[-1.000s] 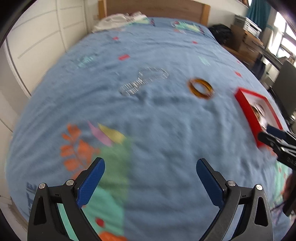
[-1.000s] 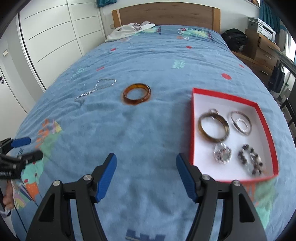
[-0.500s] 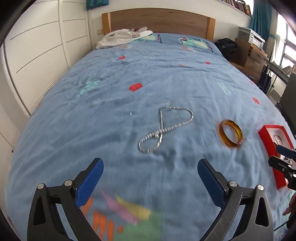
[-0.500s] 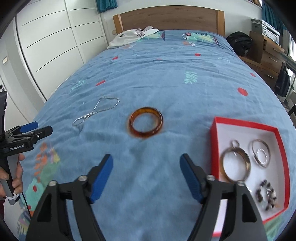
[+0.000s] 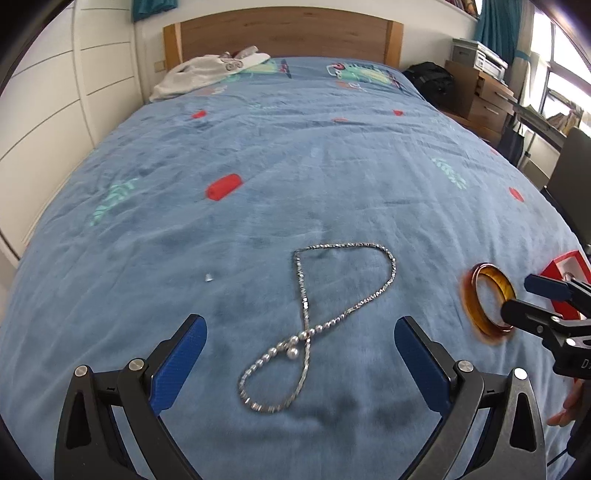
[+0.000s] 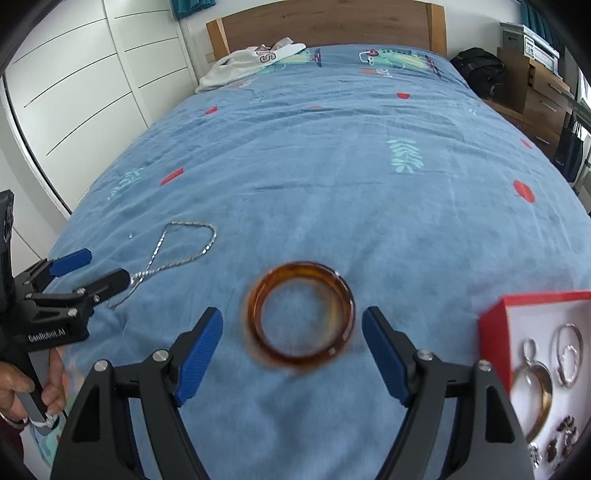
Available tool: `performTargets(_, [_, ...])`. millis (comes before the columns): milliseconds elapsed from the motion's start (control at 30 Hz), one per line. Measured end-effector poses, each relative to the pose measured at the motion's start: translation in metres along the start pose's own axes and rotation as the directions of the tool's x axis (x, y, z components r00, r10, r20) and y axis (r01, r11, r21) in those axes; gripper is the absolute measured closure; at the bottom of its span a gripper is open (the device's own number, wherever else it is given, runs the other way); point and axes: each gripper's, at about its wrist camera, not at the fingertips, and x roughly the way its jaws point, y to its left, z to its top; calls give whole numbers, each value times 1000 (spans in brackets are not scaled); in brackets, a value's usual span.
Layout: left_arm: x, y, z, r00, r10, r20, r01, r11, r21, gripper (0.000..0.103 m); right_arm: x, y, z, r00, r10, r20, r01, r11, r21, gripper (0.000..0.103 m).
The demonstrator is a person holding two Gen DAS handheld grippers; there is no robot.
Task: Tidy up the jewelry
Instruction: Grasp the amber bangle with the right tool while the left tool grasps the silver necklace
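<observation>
A silver chain necklace with small pearls lies in a figure-eight on the blue bedspread. My left gripper is open and empty, its fingers either side of the necklace's near loop. An amber bangle lies flat between the open fingers of my right gripper, which is empty. The bangle also shows in the left wrist view, and the necklace in the right wrist view. A red box with a white inside holds several rings and bracelets at the right.
The bedspread covers a large bed with a wooden headboard. A white garment lies near the headboard. White wardrobe doors stand left, wooden drawers and a black bag right.
Both grippers have moved forward over the bed. The left one now straddles the necklace and the right one now straddles the bangle. Both stay open.
</observation>
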Motion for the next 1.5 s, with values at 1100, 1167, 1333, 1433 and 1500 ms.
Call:
performTargets(1100, [41,-12,-7,999,-18,-35,20,998,67,36,33,-4,-7,997,-65,-45,66,998,24,27])
performTargets(1167, [40,-14,-7,999,-20,-36,22,997,71,40,31,-5,-8,997,-59,-43,60,998,28,27])
performTargets(1333, [39,-18,-5,999,-26,-39,29,996,80,52,25,-4,-10,998,-45,-37,46,999,27,27])
performTargets(1433, [36,-22,-5,999,-29,-40,32,996,82,63,21,-3,-11,999,-38,-32,39,999,29,27])
performTargets(1500, [35,-23,-4,999,-26,-41,29,996,85,75,17,-3,-12,999,-32,-29,33,999,27,27])
